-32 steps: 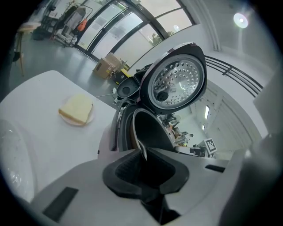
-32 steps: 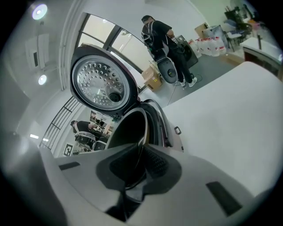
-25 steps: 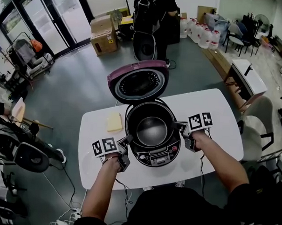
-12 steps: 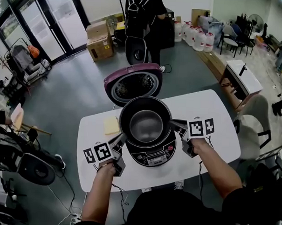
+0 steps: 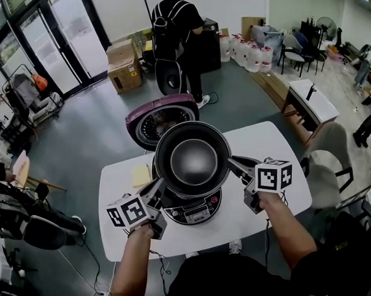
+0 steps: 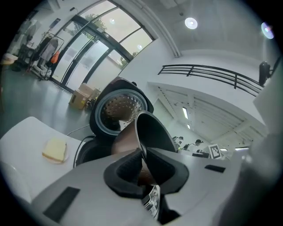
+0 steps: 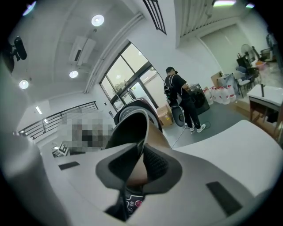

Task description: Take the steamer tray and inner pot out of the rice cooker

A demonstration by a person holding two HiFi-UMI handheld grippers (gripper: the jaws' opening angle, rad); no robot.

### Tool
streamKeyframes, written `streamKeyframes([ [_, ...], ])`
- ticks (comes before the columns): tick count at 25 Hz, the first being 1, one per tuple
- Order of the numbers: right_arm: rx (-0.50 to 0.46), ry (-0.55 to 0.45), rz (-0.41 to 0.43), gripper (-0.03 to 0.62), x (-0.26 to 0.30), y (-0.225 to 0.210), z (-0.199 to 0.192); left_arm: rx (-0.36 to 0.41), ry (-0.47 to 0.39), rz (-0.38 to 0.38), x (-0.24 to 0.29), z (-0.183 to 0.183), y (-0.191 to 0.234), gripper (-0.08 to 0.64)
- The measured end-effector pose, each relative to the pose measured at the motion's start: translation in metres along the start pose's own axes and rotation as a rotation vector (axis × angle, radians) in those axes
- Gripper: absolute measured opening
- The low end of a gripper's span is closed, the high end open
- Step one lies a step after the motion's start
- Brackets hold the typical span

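The dark round inner pot (image 5: pixel 194 160) hangs in the air above the rice cooker (image 5: pixel 197 210), which stands on the white table (image 5: pixel 269 139). My left gripper (image 5: pixel 161 185) is shut on the pot's near-left rim. My right gripper (image 5: pixel 232 163) is shut on the rim at the right. In the left gripper view the thin rim of the pot (image 6: pixel 152 130) runs between the pads of the left gripper (image 6: pixel 143 159). The right gripper view shows the pot (image 7: pixel 132 126) pinched the same way by the right gripper (image 7: pixel 142 154). The cooker's maroon lid (image 5: pixel 159 120) stands open behind the pot.
A yellow cloth (image 5: pixel 141 175) lies on the table left of the cooker. A person (image 5: pixel 175 27) stands at the back by cardboard boxes (image 5: pixel 121 65). A chair (image 5: pixel 326 159) is at the table's right end, and a small white table (image 5: pixel 313 101) stands further right.
Both grippers have risen together, and the inner pot has come up out of the cooker with them. It now hangs above the cooker body.
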State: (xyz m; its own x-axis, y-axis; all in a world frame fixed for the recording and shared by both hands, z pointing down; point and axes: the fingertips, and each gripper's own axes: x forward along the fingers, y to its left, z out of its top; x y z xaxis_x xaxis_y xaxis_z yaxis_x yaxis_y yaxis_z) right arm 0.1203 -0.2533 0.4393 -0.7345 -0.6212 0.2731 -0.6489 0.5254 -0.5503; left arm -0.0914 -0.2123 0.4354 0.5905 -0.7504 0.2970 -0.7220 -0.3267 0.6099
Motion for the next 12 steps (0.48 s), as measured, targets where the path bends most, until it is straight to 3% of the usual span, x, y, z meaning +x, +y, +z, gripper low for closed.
streamKeyframes([
  [5,-0.007,-0.052,-0.078,0.046,-0.036,-0.03,0.013,0.053,0.027,-0.038,0.038,-0.002,-0.03,0.035],
  [12,0.016,-0.117,-0.199,0.048,-0.105,-0.08,0.026,0.057,0.09,-0.128,0.099,-0.028,-0.084,0.035],
])
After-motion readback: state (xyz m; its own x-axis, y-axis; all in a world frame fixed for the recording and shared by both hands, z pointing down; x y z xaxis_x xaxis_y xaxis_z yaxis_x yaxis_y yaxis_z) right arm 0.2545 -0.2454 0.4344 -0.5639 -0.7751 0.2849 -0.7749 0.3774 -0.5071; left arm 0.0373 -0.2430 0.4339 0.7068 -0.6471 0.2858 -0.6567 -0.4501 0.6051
